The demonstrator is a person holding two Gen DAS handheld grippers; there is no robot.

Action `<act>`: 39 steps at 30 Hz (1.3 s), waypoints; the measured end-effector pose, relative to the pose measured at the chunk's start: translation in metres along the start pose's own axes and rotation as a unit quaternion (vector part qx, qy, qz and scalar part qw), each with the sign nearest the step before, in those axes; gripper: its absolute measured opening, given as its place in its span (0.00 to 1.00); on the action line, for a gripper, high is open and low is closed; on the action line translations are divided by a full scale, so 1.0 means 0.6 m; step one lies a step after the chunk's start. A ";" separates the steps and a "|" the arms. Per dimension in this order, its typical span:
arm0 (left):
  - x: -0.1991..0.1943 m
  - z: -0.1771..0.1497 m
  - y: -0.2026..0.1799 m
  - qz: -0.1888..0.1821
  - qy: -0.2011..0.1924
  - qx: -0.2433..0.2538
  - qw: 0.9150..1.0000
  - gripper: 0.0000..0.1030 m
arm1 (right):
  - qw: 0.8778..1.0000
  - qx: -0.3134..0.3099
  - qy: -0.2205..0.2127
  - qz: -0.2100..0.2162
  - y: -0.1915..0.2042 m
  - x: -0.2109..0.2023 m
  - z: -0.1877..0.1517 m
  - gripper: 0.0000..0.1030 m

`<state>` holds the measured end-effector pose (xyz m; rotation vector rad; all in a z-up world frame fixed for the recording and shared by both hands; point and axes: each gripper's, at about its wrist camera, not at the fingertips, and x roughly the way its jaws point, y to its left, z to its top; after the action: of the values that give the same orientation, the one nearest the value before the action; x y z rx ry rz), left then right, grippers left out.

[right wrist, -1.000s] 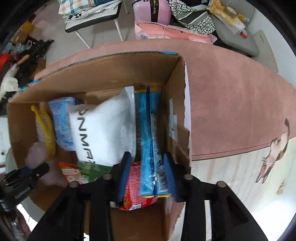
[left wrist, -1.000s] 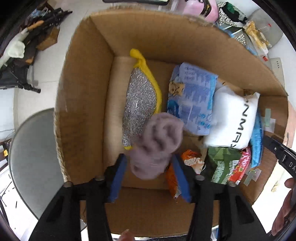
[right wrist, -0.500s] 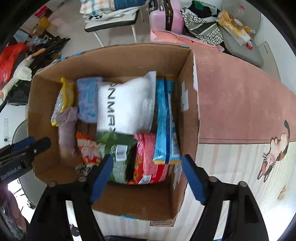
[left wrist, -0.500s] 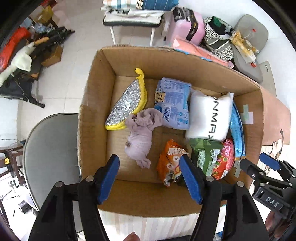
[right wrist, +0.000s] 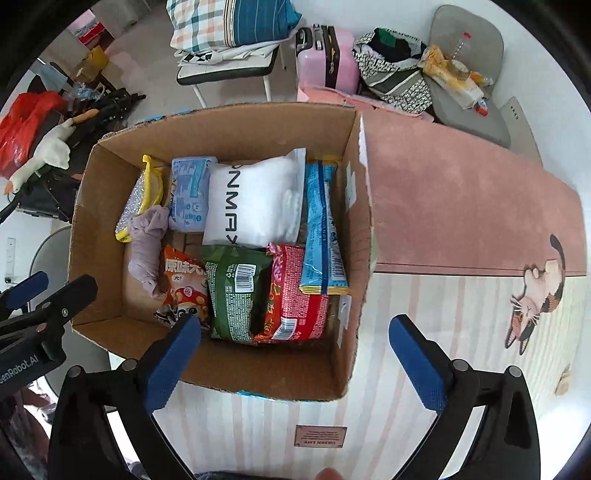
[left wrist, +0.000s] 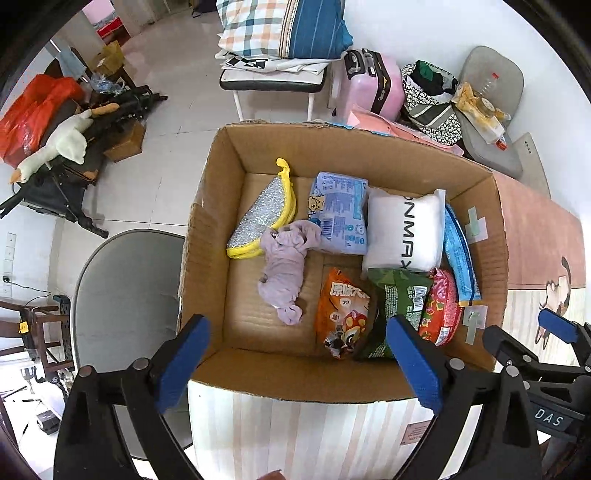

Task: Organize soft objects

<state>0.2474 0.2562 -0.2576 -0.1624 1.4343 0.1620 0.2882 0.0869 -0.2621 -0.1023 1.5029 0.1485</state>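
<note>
An open cardboard box (left wrist: 210, 206) (right wrist: 360, 236) holds soft items. A lilac cloth (left wrist: 282, 266) (right wrist: 146, 251) lies loose on its floor beside a yellow-edged silver scrubber (left wrist: 264, 210) (right wrist: 142, 195). A pale blue pack (left wrist: 341, 218), a white pillow pack (left wrist: 404, 230) (right wrist: 255, 201), an orange snack bag (left wrist: 343, 310), a green bag (right wrist: 234, 291), a red bag (right wrist: 295, 291) and a blue packet (right wrist: 321, 229) fill the rest. My left gripper (left wrist: 297, 354) is open and empty above the box's near wall. My right gripper (right wrist: 295, 358) is open and empty above the near right corner.
The box stands on a mat with a pink panel (right wrist: 461, 206) and a cat picture (right wrist: 535, 295). A grey round chair seat (left wrist: 125, 295) is left of the box. A chair with a plaid pillow (left wrist: 280, 29), a pink suitcase (left wrist: 369, 85) and bags stand behind.
My left gripper let go of the lilac cloth, my right gripper let go of the blue packet. Both opened wide and drew up and back out of the box.
</note>
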 end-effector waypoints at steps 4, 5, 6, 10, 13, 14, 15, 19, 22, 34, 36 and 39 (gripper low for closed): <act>-0.023 -0.008 -0.002 0.003 -0.016 -0.002 1.000 0.96 | 1.000 0.000 -0.015 -0.012 -0.004 -0.021 -0.011 1.00; -0.030 -0.010 -0.004 0.004 -0.021 0.000 1.000 0.96 | 1.000 0.000 -0.018 -0.013 -0.006 -0.027 -0.013 1.00; -0.043 -0.014 -0.006 0.002 -0.028 -0.001 1.000 0.96 | 1.000 0.000 -0.022 -0.013 -0.007 -0.033 -0.016 1.00; -0.091 -0.031 -0.014 0.000 -0.058 0.005 0.998 0.96 | 0.999 0.000 -0.048 -0.018 -0.013 -0.076 -0.037 1.00; -0.141 -0.053 -0.021 -0.002 -0.083 0.010 0.997 0.96 | 0.997 -0.001 -0.070 -0.015 -0.017 -0.119 -0.059 1.00; -0.154 -0.059 -0.022 -0.003 -0.090 0.010 0.996 0.96 | 0.997 -0.001 -0.080 -0.014 -0.018 -0.137 -0.069 1.00; -0.176 -0.071 -0.025 -0.005 -0.102 0.012 0.995 0.96 | 0.996 -0.002 -0.090 -0.013 -0.020 -0.158 -0.080 1.00; -0.239 -0.105 -0.029 -0.006 -0.131 0.017 0.991 0.96 | 0.992 -0.006 -0.124 -0.008 -0.025 -0.228 -0.122 1.00; -0.277 -0.129 -0.028 -0.015 -0.144 0.018 0.989 0.96 | 0.990 -0.005 -0.142 -0.002 -0.028 -0.277 -0.152 1.00; -0.394 -0.213 -0.027 -0.035 -0.181 0.019 0.983 0.96 | 0.975 -0.025 -0.220 -0.007 -0.020 -0.448 -0.254 1.00; -0.406 -0.223 -0.024 -0.039 -0.184 0.015 0.982 0.96 | 0.973 -0.029 -0.228 -0.009 -0.017 -0.467 -0.266 1.00; -0.421 -0.236 -0.021 -0.039 -0.191 0.010 0.981 0.96 | 0.972 -0.030 -0.232 -0.007 -0.019 -0.488 -0.282 1.00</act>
<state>0.0803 0.2109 -0.0250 -0.1601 1.0439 0.1077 0.1054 0.0387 0.0183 -0.1167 1.0298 0.1915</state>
